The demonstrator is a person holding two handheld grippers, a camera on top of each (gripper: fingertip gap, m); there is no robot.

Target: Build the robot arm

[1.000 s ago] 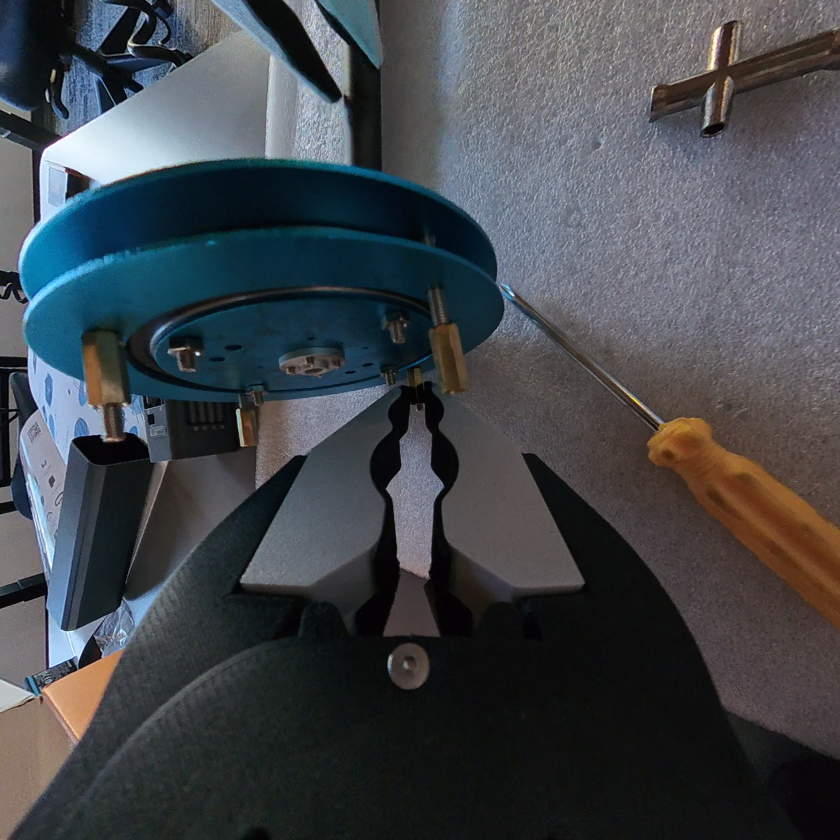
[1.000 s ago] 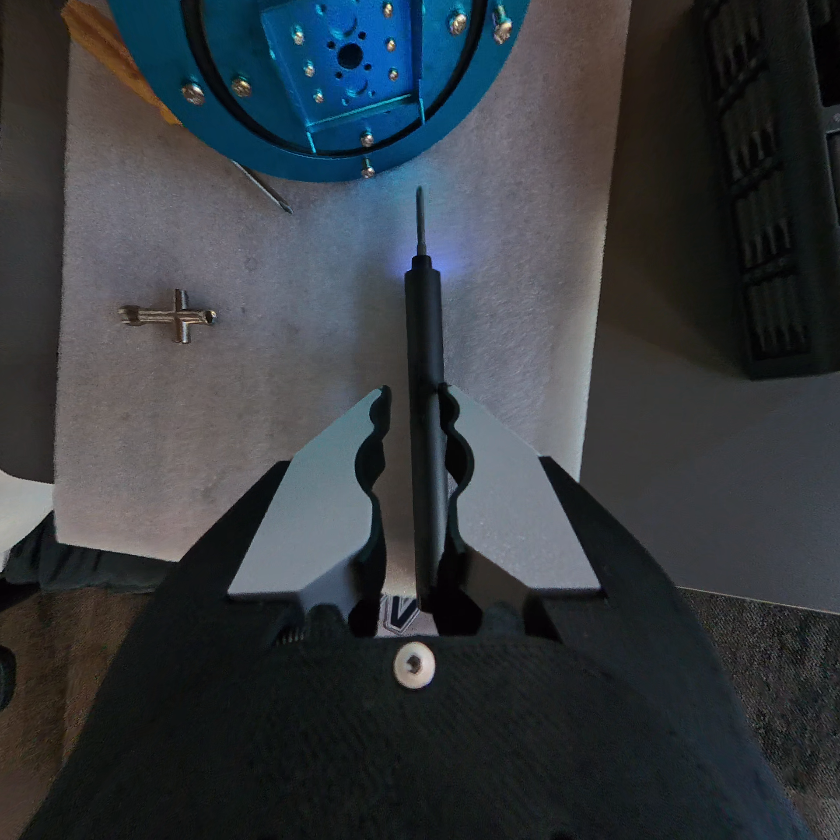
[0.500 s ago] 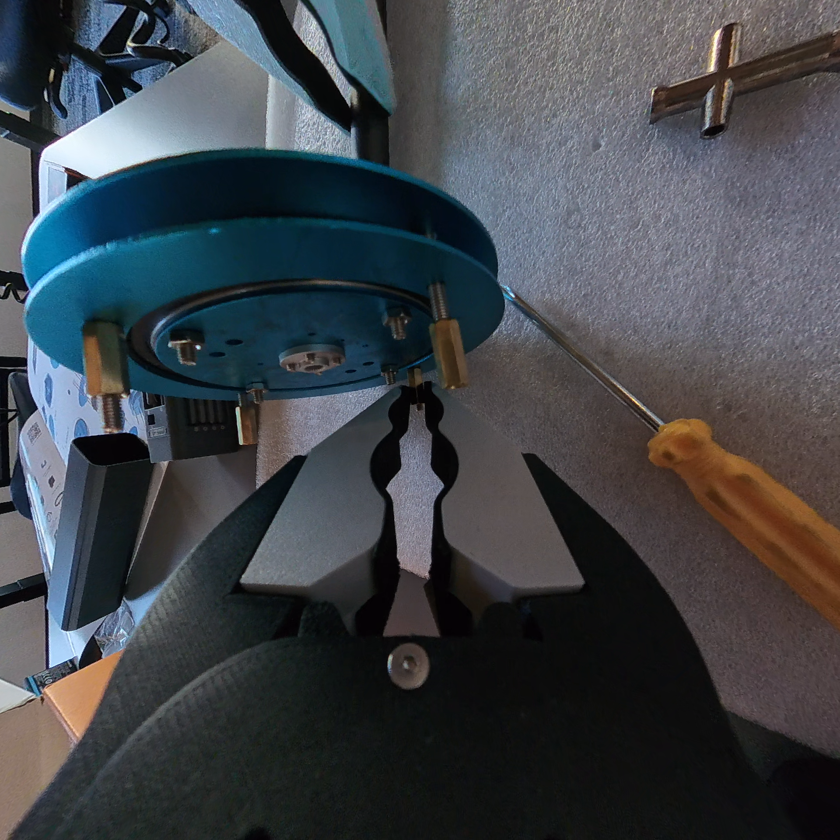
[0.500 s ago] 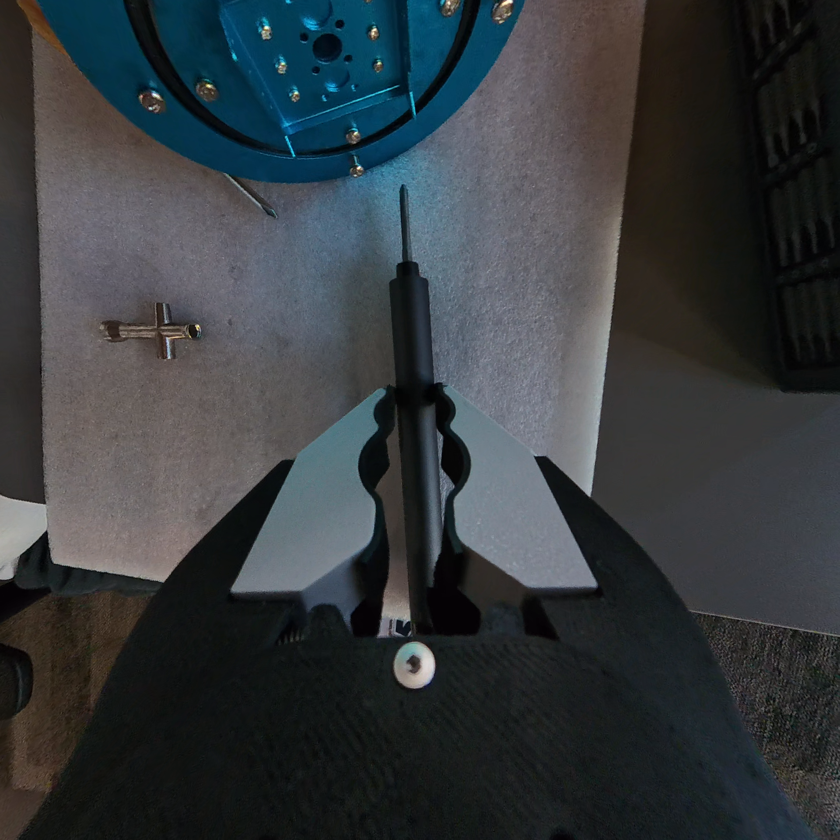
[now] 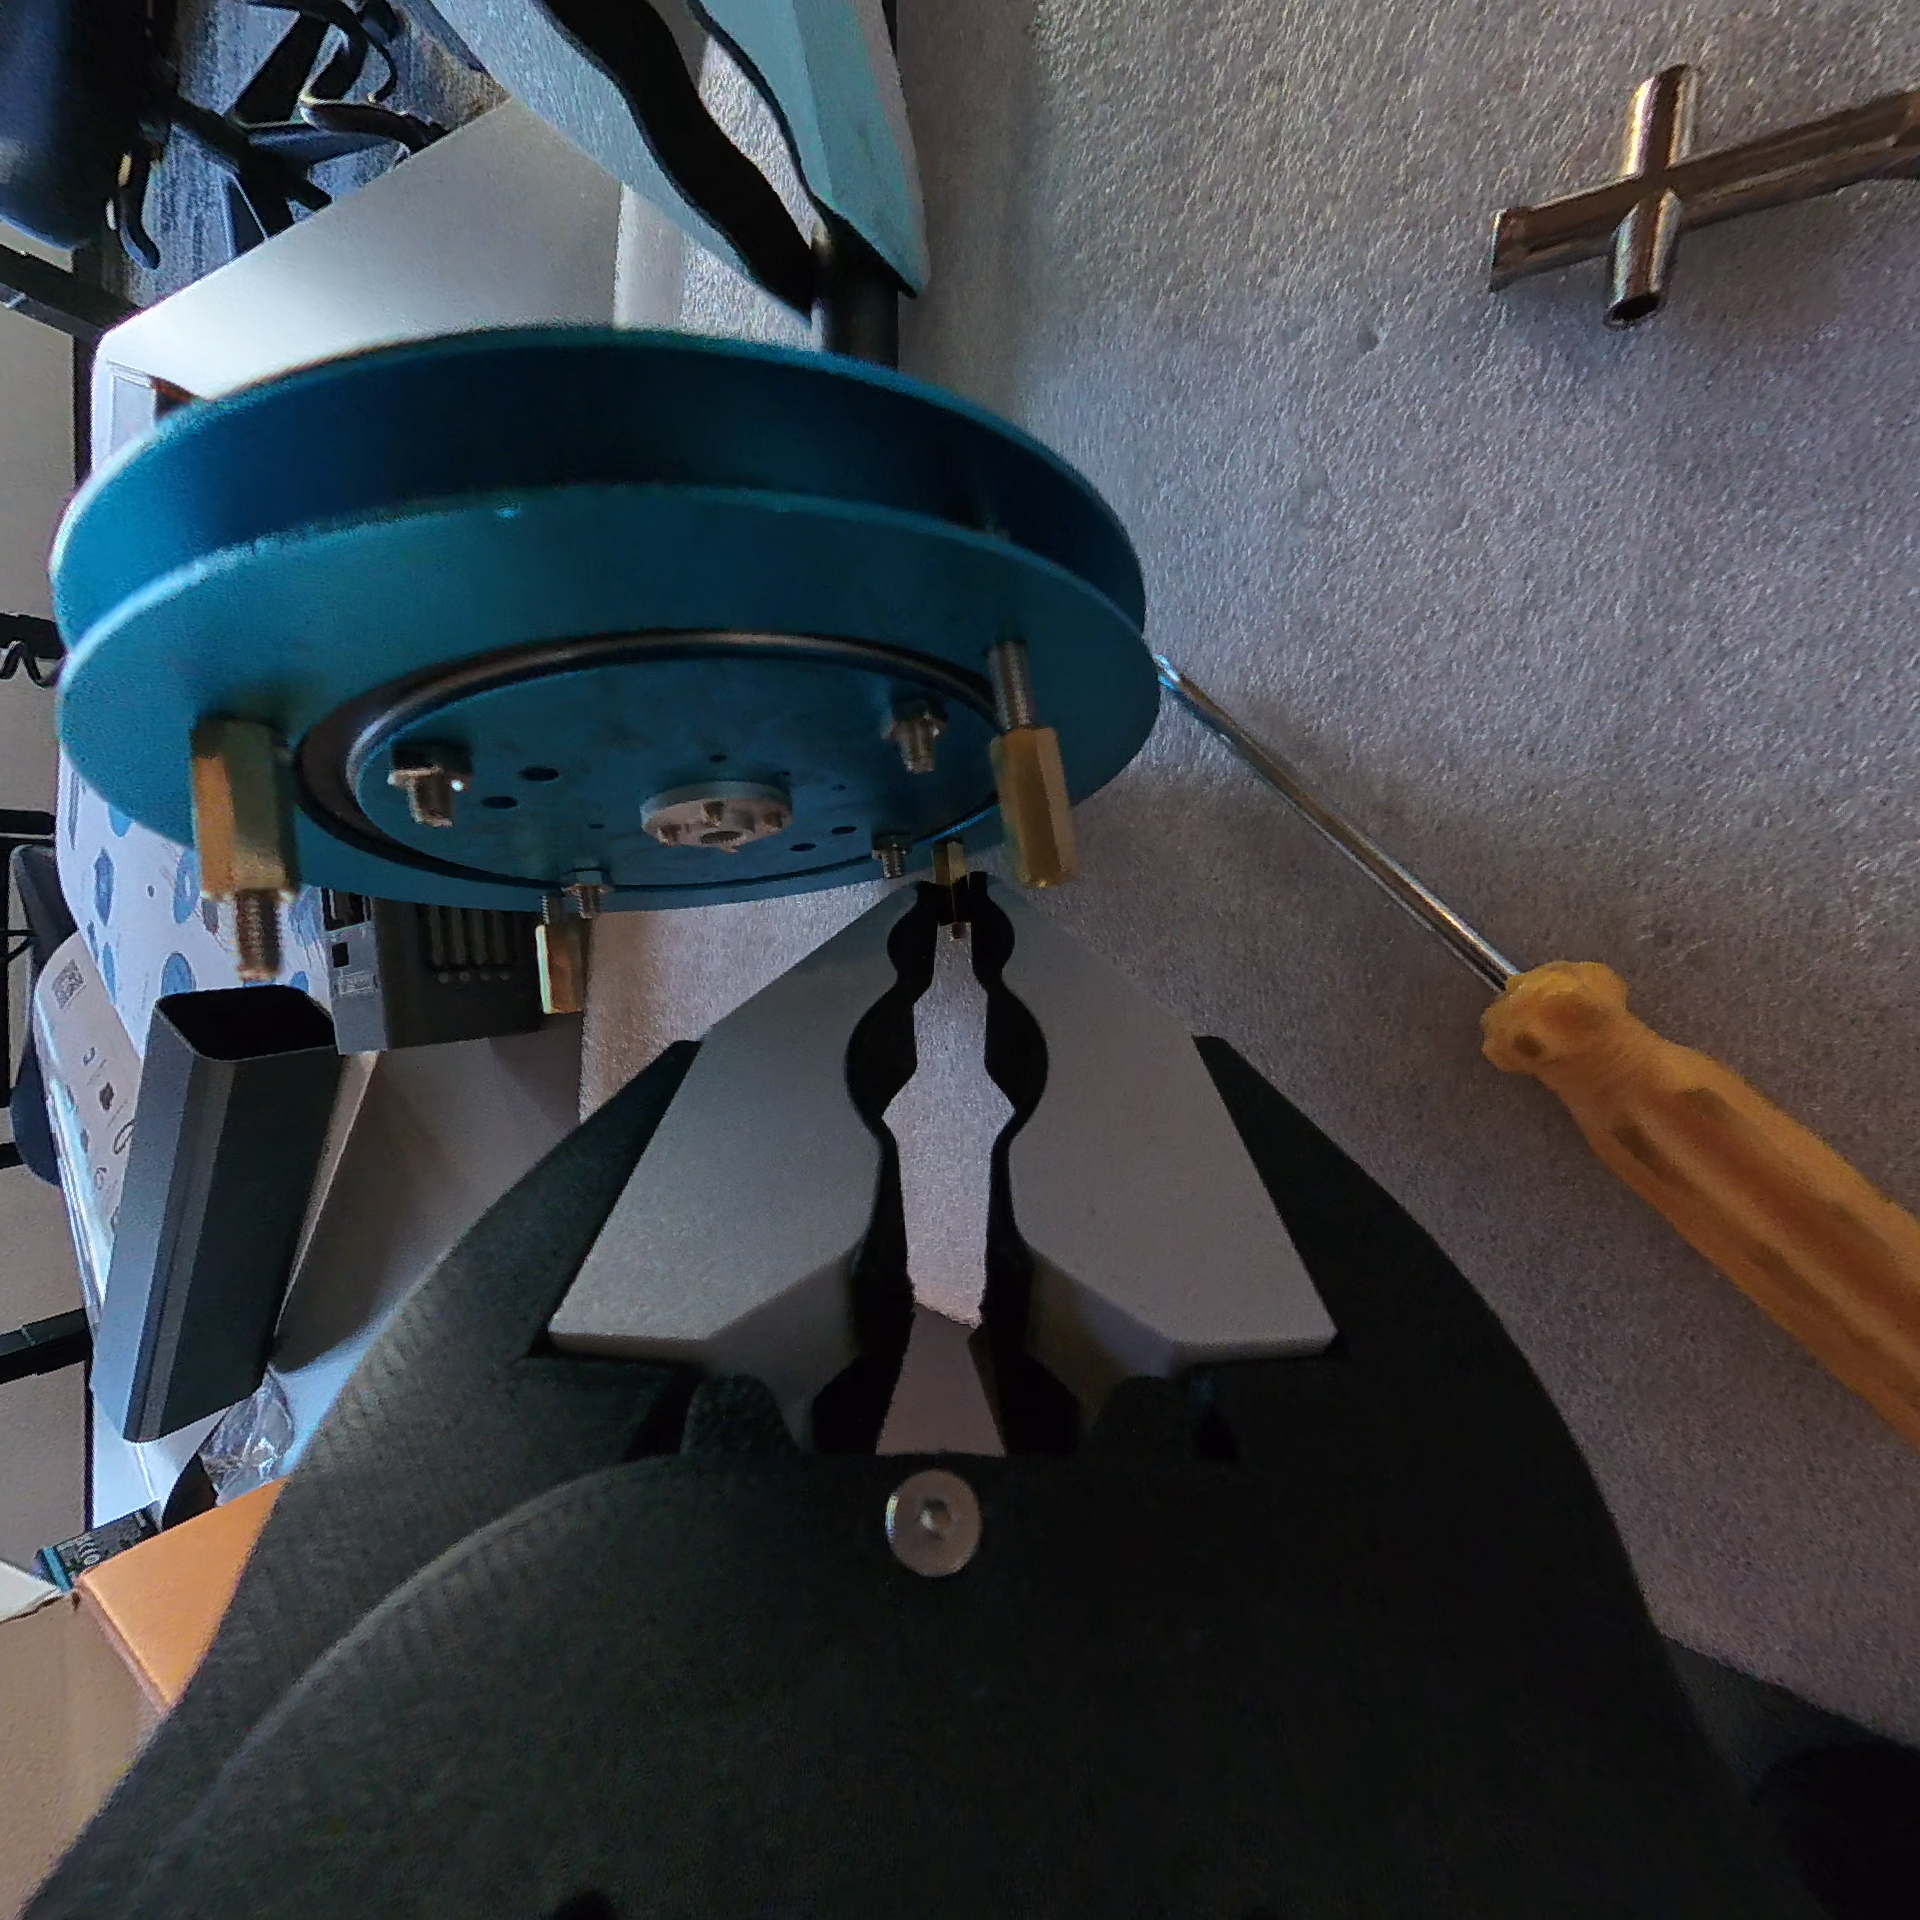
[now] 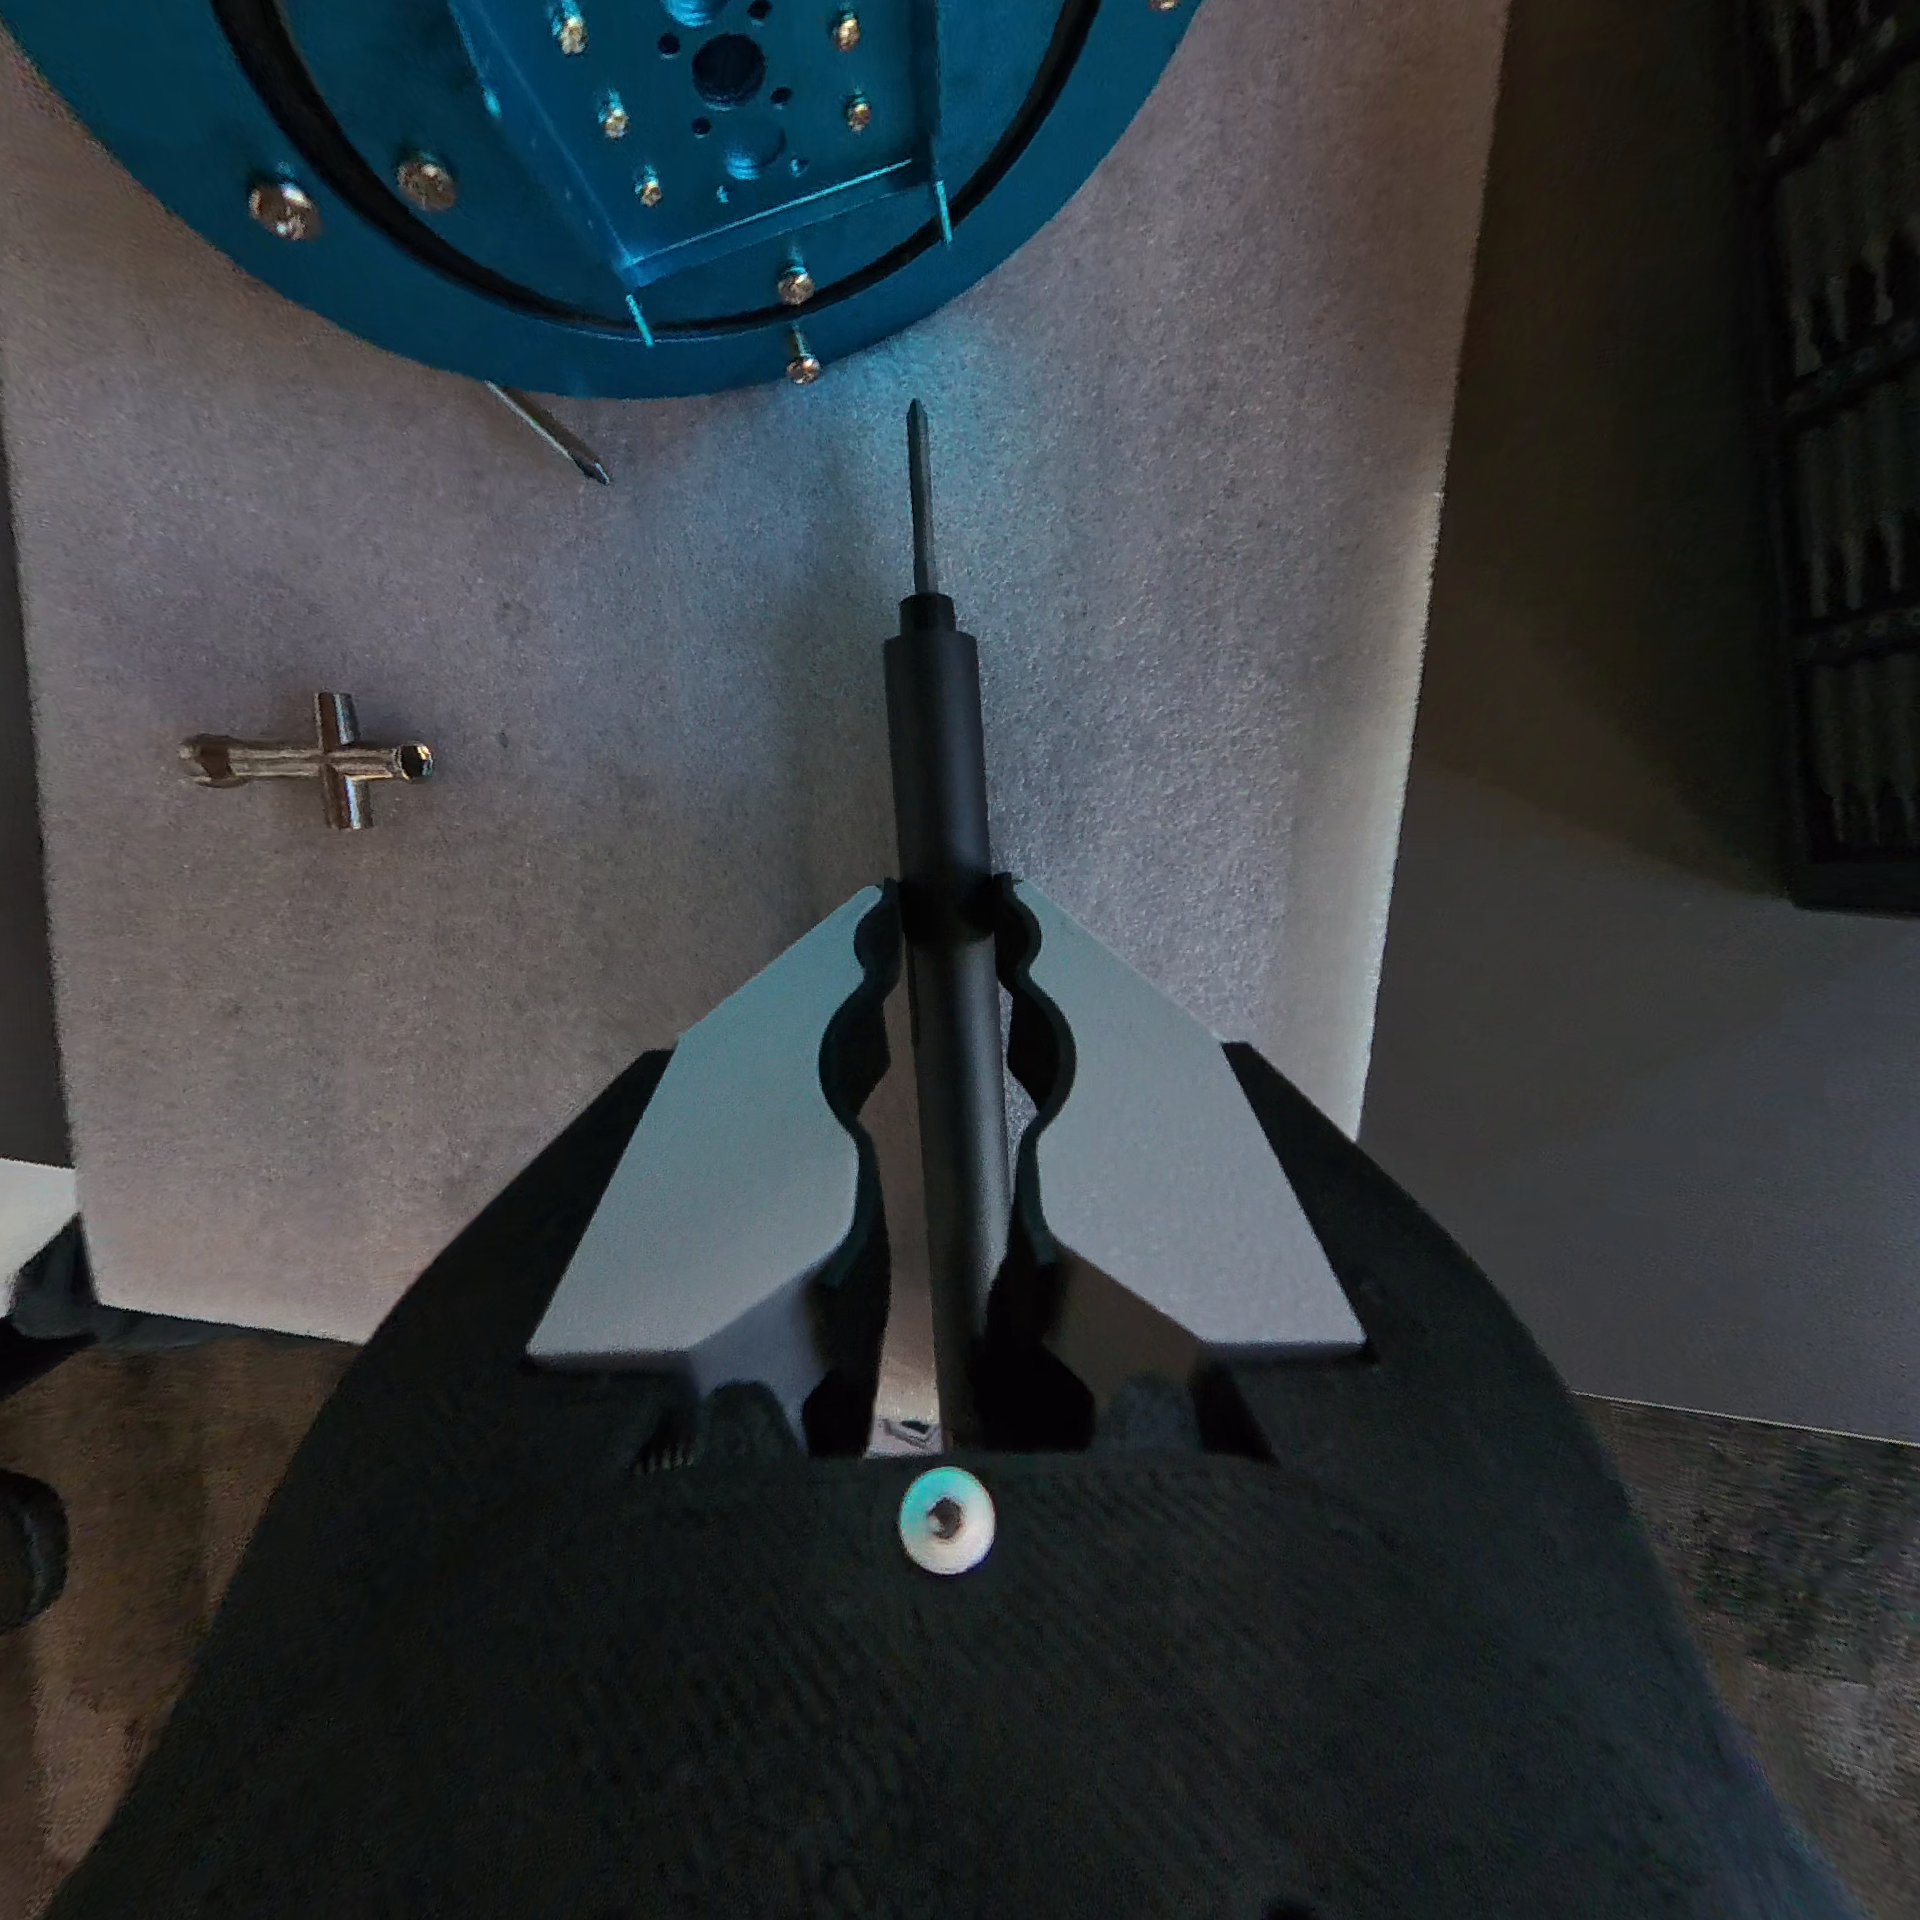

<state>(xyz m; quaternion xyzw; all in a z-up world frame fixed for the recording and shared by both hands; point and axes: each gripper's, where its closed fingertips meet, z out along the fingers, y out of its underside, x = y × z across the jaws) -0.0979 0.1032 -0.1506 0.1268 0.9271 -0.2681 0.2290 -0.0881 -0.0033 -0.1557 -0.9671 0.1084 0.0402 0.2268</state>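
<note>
My left gripper (image 5: 951, 909) is shut on a small brass standoff (image 5: 949, 873) under a round blue metal disc assembly (image 5: 582, 665), holding the disc on edge above the grey foam mat (image 5: 1507, 540). Other brass standoffs (image 5: 1031, 795) and screws stick out of the disc's underside. My right gripper (image 6: 945, 899) is shut on a slim black precision screwdriver (image 6: 940, 790). Its bit tip points at the disc's top face (image 6: 582, 197), a short way from a rim screw (image 6: 802, 366). The right gripper also shows at the top of the left wrist view (image 5: 831, 156).
A yellow-handled screwdriver (image 5: 1704, 1174) lies on the mat, its shaft running under the disc. A metal cross wrench (image 5: 1704, 187) (image 6: 317, 758) lies on the mat. A black bit case (image 6: 1849, 447) stands at the right; a dark box (image 5: 197, 1195) and cardboard box (image 5: 94, 1642) sit beyond the mat. Some 12 cm of space lies between my two pairs of fingers. The right tips stand about 11 cm off the metal cross wrench (image 6: 317, 758). It turns up in the left wrist view (image 5: 1644, 186) as well.
My right gripper has moved forward with the black screwdriver, bringing its tip closer to the disc's rim screw. The left gripper and disc have barely moved.
</note>
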